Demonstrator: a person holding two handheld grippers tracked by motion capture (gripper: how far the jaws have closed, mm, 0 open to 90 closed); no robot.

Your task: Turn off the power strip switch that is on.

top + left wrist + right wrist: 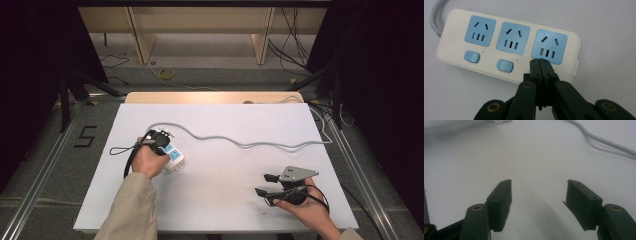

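Jaws of the left gripper (540,61) pressed together, tips on the strip (506,45); right gripper (537,195) gapes, well apart from it.

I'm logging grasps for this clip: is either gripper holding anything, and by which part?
Nothing is held. The left gripper, shut, has its tips over the power strip by a switch; the right gripper is open.

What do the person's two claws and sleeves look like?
Both claws, left and right, are black with brass-coloured pivot pins. The right one carries a grey three-cornered plate. Black cables trail from them. Sleeves are beige.
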